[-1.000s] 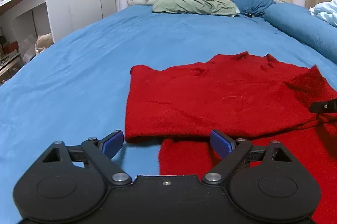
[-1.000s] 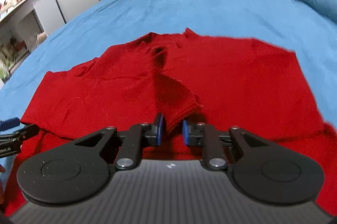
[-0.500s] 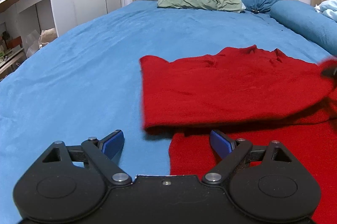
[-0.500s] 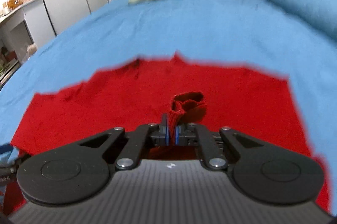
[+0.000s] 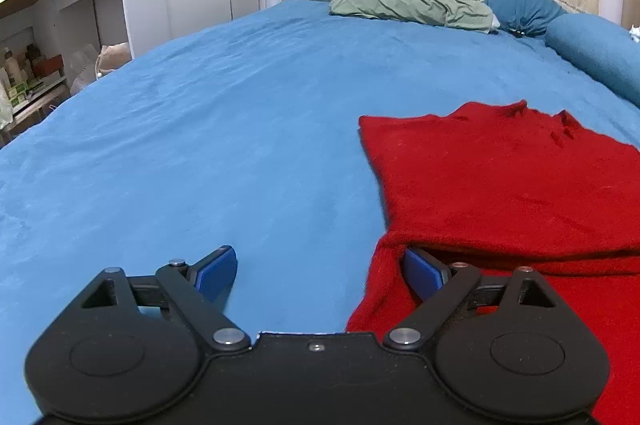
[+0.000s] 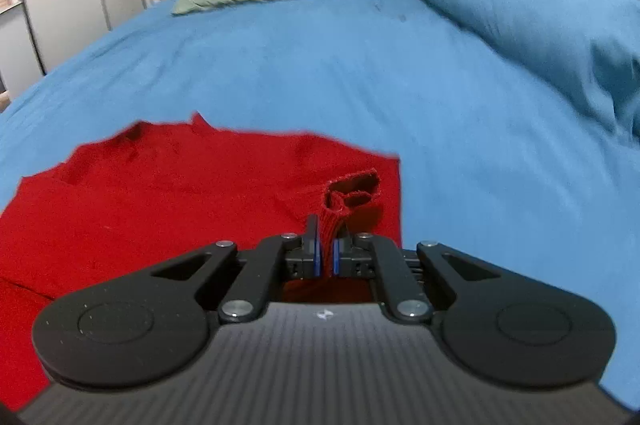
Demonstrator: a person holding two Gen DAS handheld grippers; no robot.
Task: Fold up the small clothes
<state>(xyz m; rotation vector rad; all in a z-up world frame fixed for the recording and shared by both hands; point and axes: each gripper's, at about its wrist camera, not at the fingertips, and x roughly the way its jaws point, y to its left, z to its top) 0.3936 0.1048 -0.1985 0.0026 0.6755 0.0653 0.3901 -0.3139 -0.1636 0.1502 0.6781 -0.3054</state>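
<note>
Right claw (image 6: 326, 252) just clamped shut on the red sweater's (image 5: 504, 181) cuff (image 6: 348, 193), dragging the sleeve outward. Left claw (image 5: 316, 275) gapes empty beside the sweater's hem; sleeve fold underway.

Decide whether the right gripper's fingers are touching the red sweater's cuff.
Touching: the right wrist view shows the fingers of the right gripper pinched on the red sweater's cuff.

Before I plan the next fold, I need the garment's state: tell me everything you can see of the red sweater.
The red sweater is a fuzzy knit lying on the blue bedsheet, partly folded: one layer lies flat over another, forming a folded edge near the left gripper. That gripper is open, one pad at the sweater's edge. The right gripper is shut on a ribbed cuff, lifting it above the flat body. The neckline points toward the pillows.
</note>
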